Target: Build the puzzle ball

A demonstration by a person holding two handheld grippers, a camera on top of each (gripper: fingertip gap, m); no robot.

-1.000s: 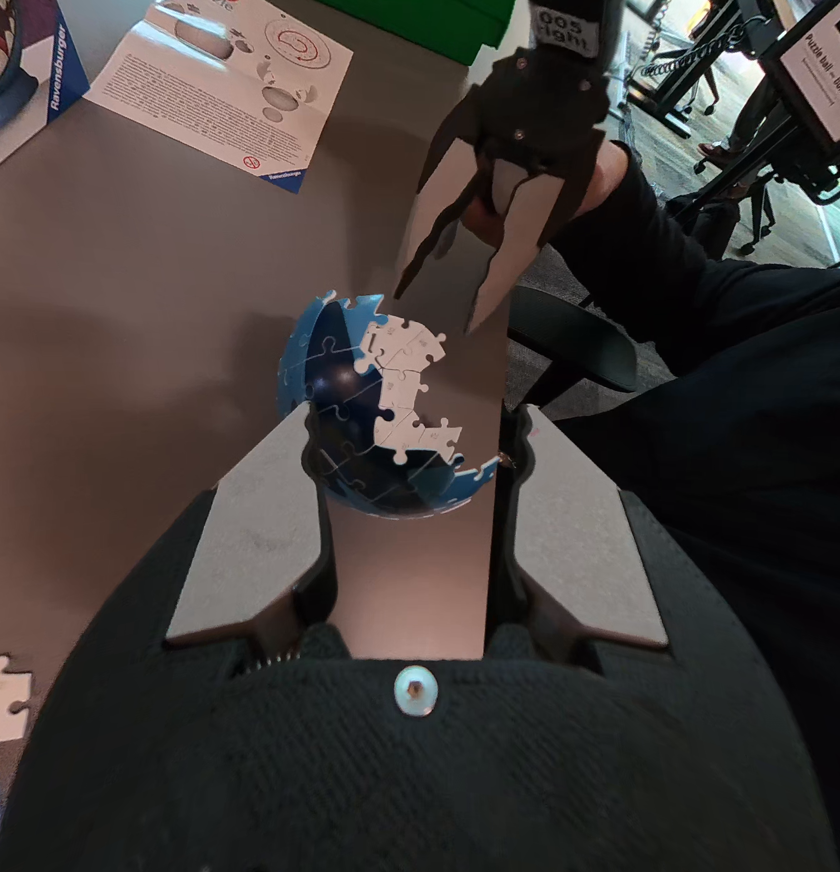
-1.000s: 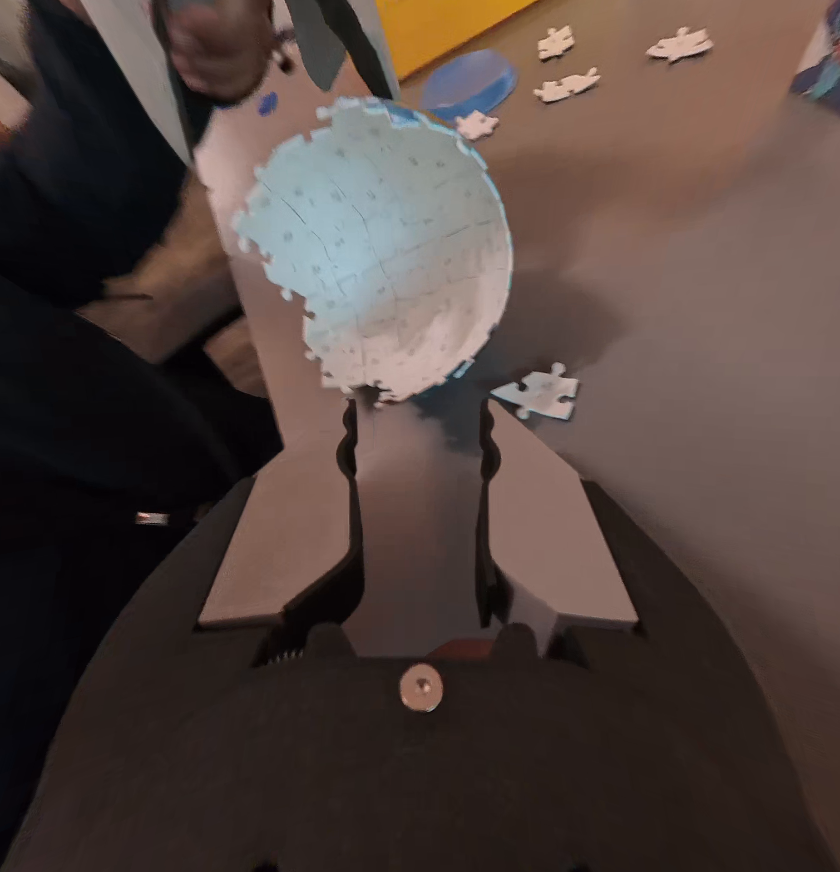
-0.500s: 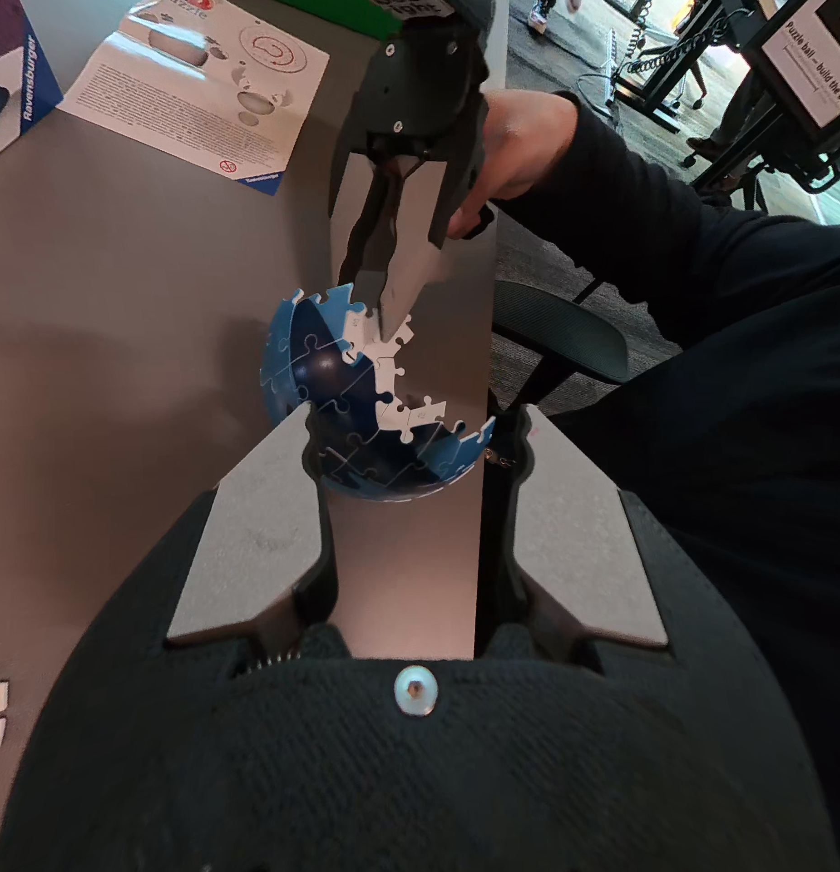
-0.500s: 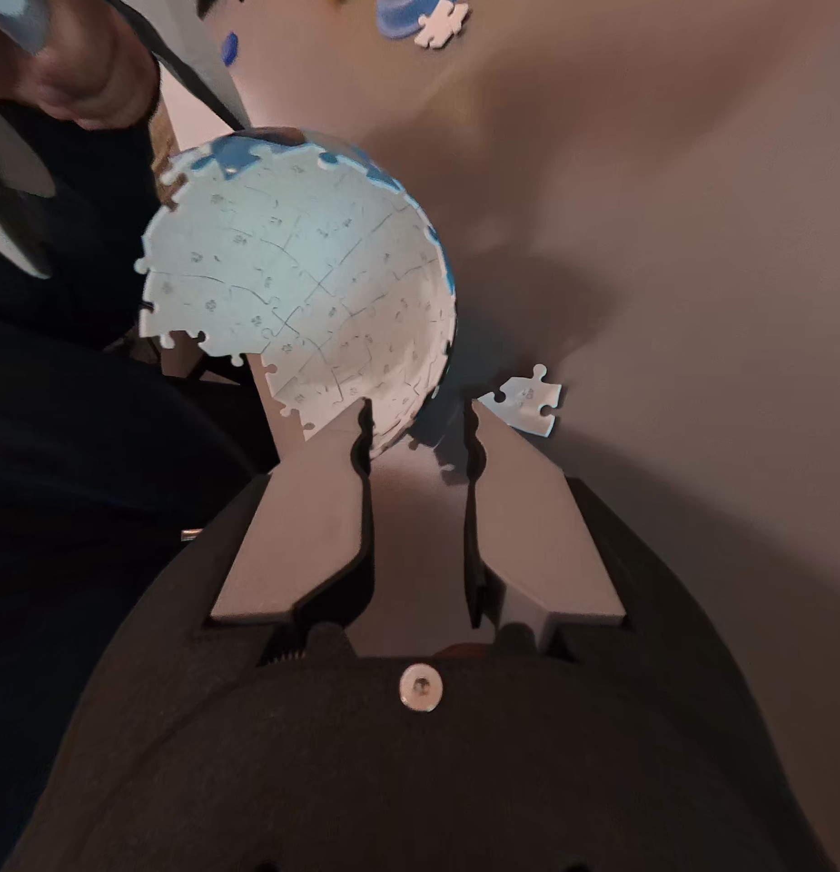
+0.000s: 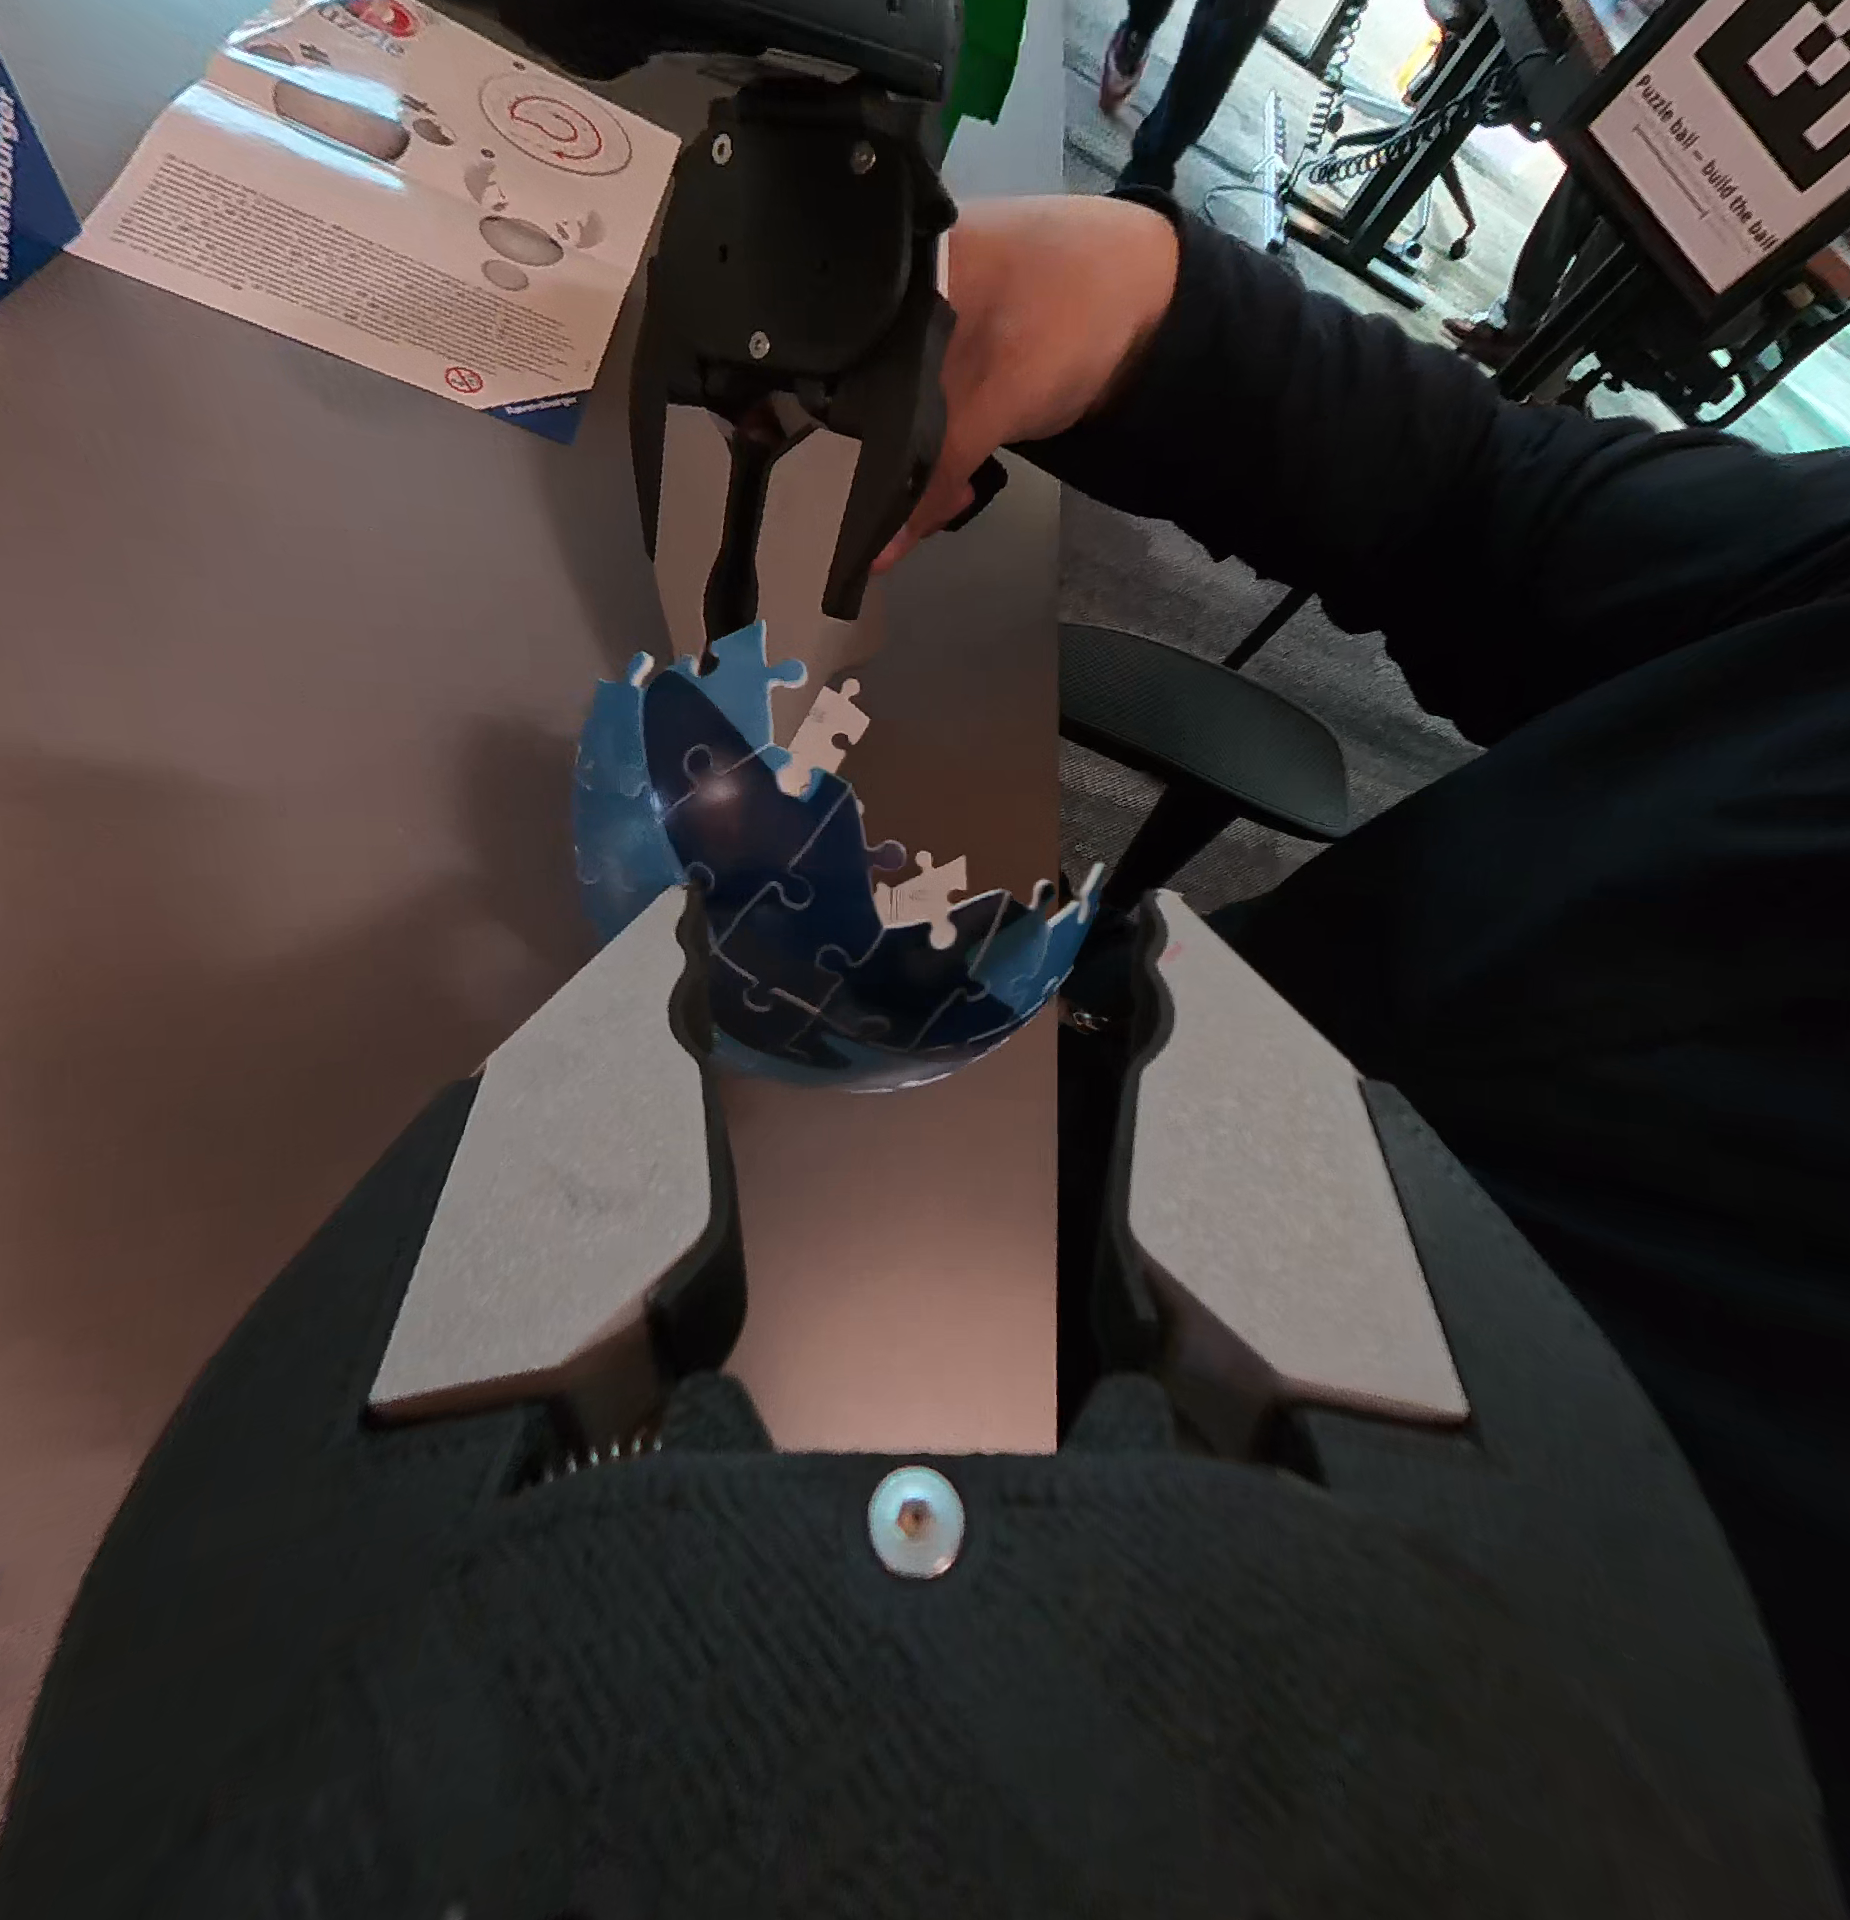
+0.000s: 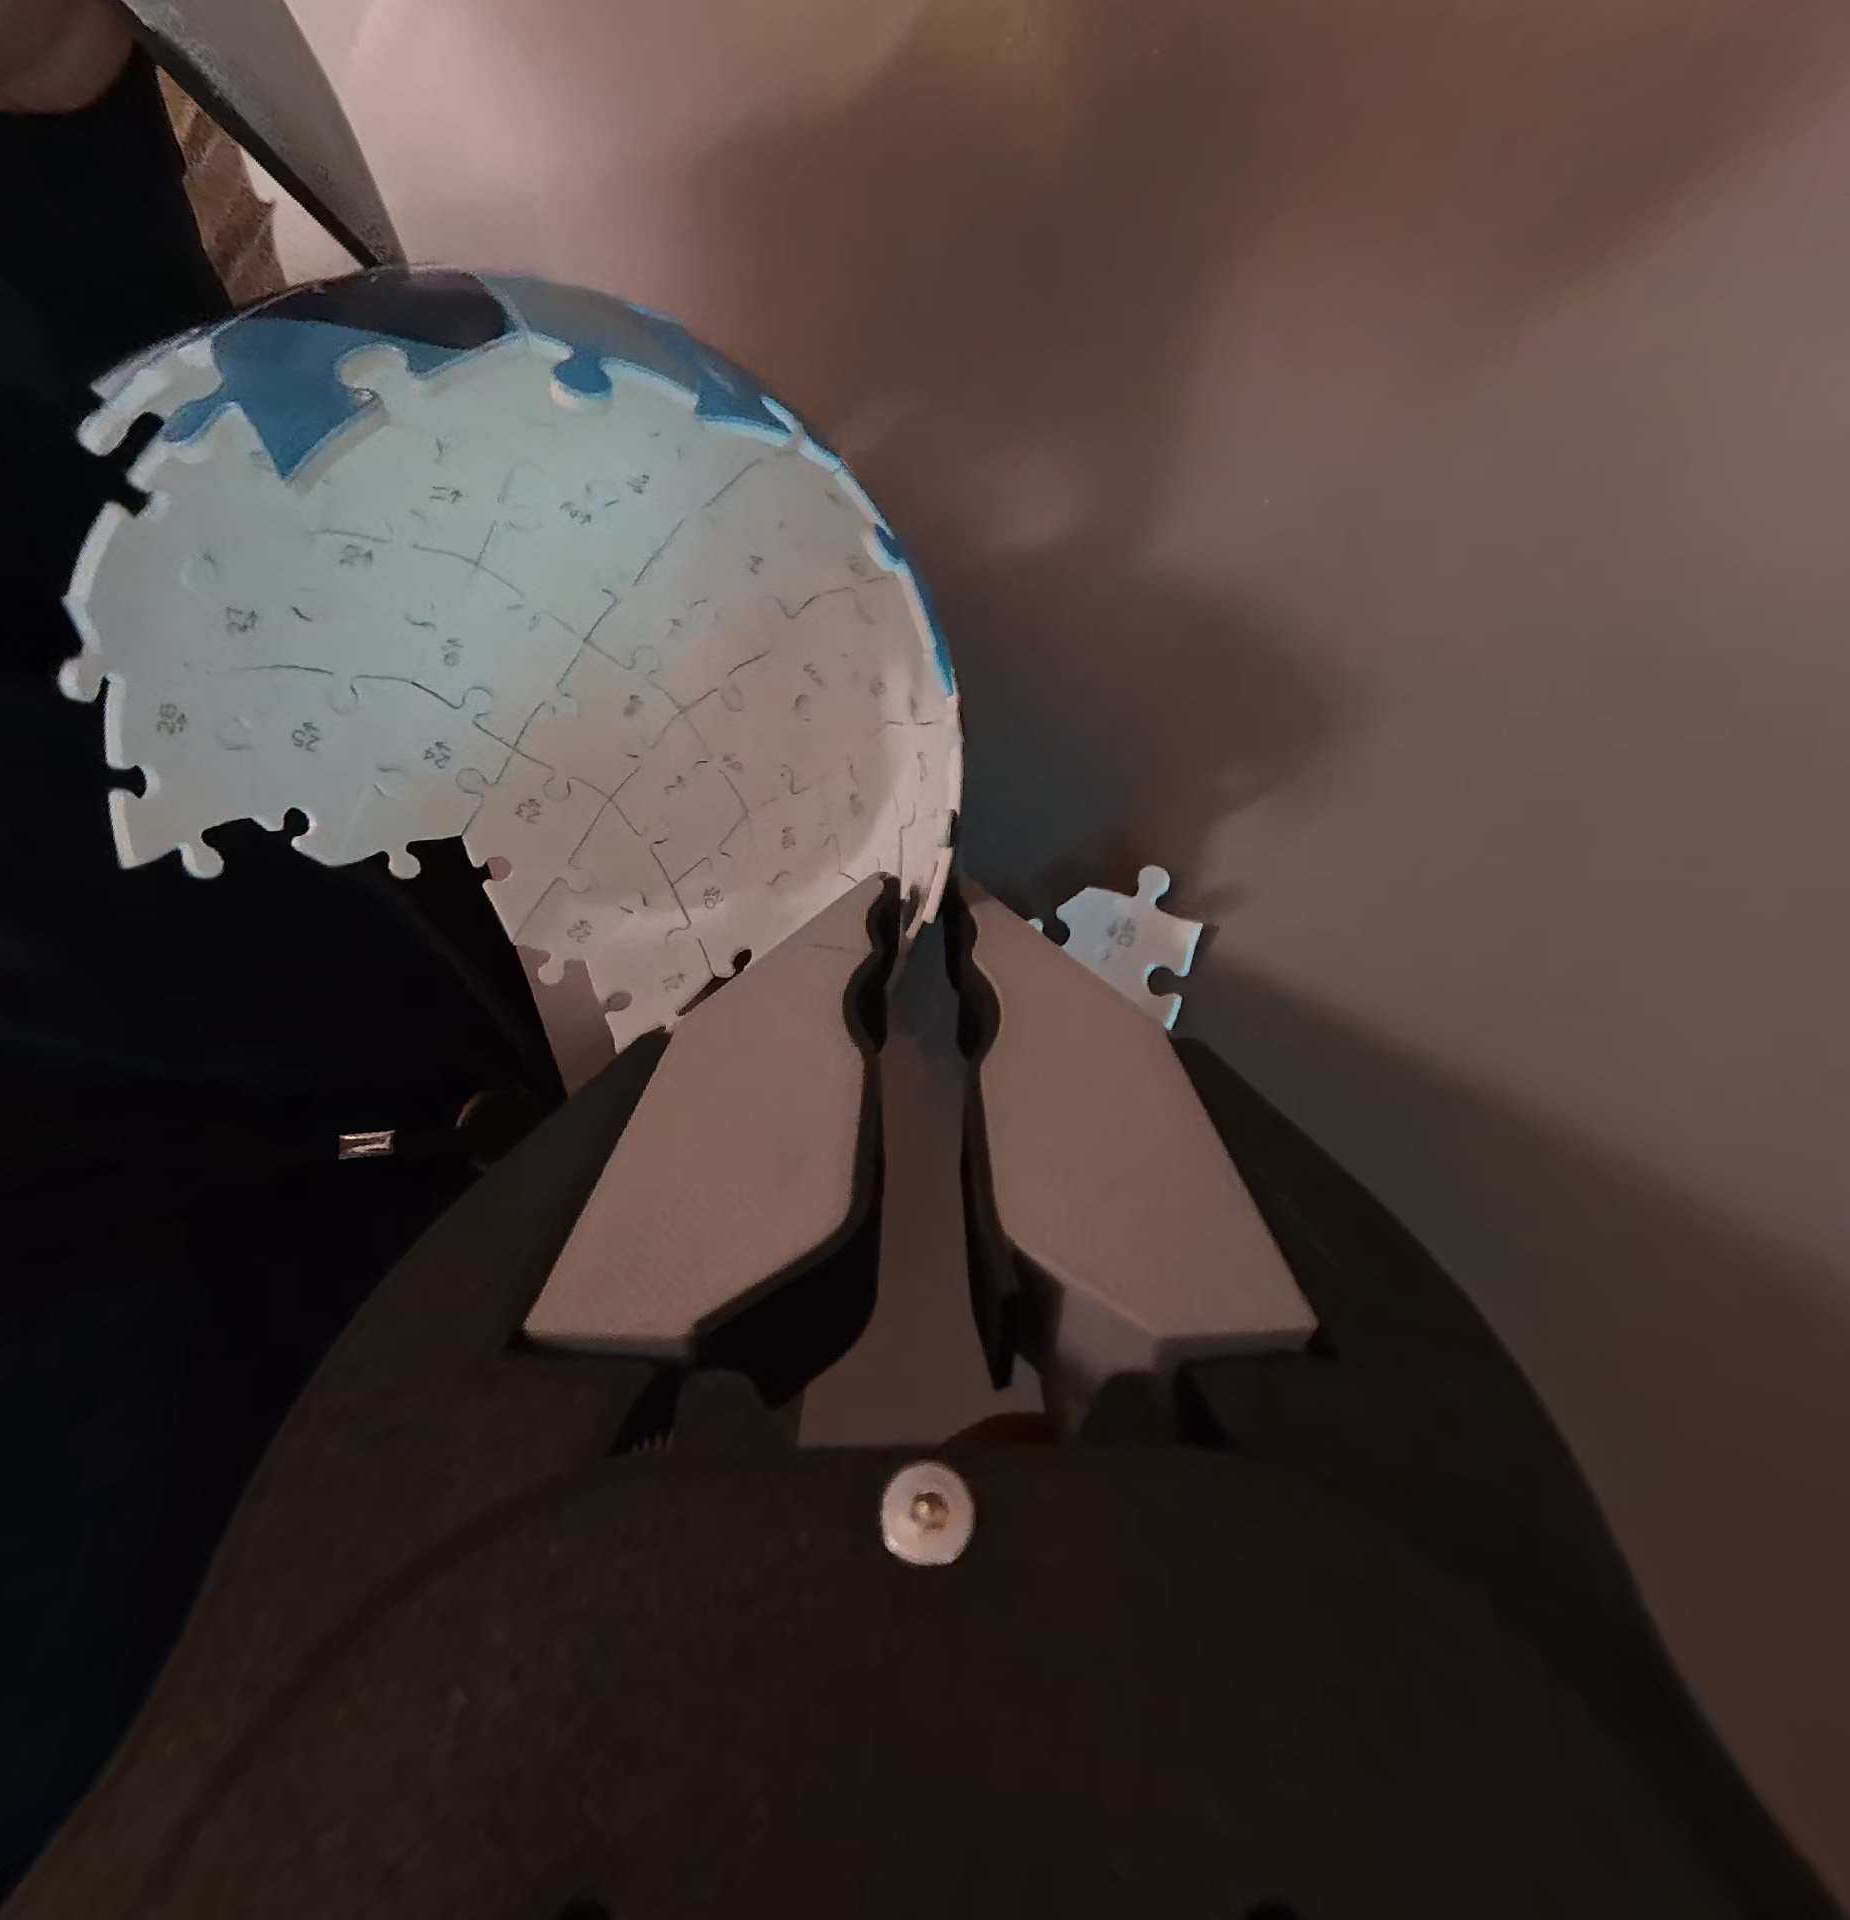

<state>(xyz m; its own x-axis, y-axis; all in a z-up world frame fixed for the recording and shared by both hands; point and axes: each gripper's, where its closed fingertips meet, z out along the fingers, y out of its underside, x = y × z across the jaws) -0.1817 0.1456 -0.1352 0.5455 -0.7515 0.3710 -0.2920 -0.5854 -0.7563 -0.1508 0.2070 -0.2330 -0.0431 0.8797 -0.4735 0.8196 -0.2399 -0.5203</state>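
Note:
The half-built puzzle ball (image 5: 786,883) is a blue shell with a white inside (image 6: 547,665). My left gripper (image 5: 921,925) is shut on its lower part and holds it above the table. My right gripper (image 6: 923,904) reaches its rim from the far side and also shows in the left wrist view (image 5: 781,623). Its jaws stand a narrow gap apart. One finger is over the white inside, the other outside, and the rim's edge sits between the tips. I cannot tell whether they press on it.
One loose white piece (image 6: 1129,935) lies on the grey table (image 5: 225,675) beside the ball. An instruction sheet (image 5: 381,197) and a puzzle box (image 5: 12,197) lie at the back left. A black chair (image 5: 1212,748) and the person's dark sleeve (image 5: 1420,436) are right of the table edge. Some 12 cm of space lies between my two pairs of fingers.
My right gripper came down to the ball's rim and its jaws narrowed around it. The ball tilted in my left gripper, so more of its blue outside faces that camera.

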